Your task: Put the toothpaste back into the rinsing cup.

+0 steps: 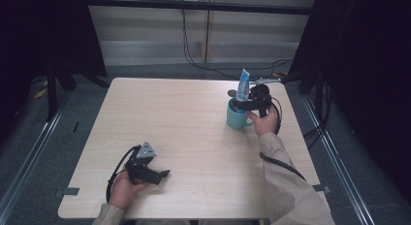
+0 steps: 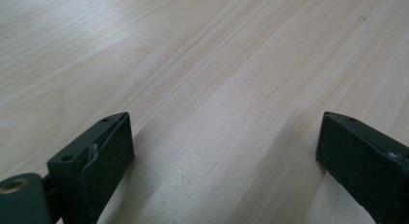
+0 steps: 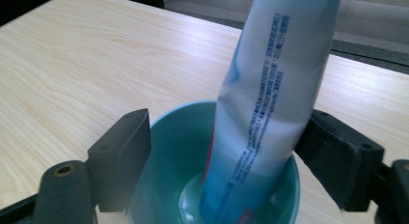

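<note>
Fingers stand apart — tube upright in cup, print legible.

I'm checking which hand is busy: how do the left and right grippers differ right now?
The left gripper lies low over bare table near the front edge; the right gripper is held at the teal cup. Nothing lies between the left jaws; the right jaws flank the tube standing in the cup. Both are open.
</note>
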The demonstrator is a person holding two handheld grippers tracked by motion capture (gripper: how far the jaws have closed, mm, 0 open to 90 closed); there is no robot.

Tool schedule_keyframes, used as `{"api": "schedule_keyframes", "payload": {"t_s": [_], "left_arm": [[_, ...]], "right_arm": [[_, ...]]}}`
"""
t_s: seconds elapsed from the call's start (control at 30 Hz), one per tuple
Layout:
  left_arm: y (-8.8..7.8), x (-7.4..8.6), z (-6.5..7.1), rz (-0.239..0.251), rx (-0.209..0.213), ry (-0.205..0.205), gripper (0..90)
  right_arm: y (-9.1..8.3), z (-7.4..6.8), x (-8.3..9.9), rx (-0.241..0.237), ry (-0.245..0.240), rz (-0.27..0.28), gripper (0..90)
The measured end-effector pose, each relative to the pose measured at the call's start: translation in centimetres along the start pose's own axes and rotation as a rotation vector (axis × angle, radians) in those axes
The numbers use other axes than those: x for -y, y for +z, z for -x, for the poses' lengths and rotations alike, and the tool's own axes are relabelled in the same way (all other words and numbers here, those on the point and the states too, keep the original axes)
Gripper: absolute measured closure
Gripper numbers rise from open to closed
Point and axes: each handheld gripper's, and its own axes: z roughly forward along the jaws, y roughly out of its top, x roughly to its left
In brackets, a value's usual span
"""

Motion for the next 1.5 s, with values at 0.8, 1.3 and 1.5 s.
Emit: {"api": "schedule_keyframes", "payload": {"t_s": [0.8,1.3,1.5], "left_arm": [[0.0,0.0,0.0,0.0,0.0,0.0,5.8],[0.0,0.0,0.0,-0.005,-0.002,0.0,5.8],[0.0,0.0,0.0,-0.001,0.0,-0.001,5.7]], "right_arm": [[-0.5,-0.1,-0.1,0.028,-0.033,-0.013,15.1],[-0.9,-0.3,-0.1,0.01,-0.04,-0.008,15.0],[-1.3,-0.9,0.3,0.001,-0.074,-0.021,15.3]]}}
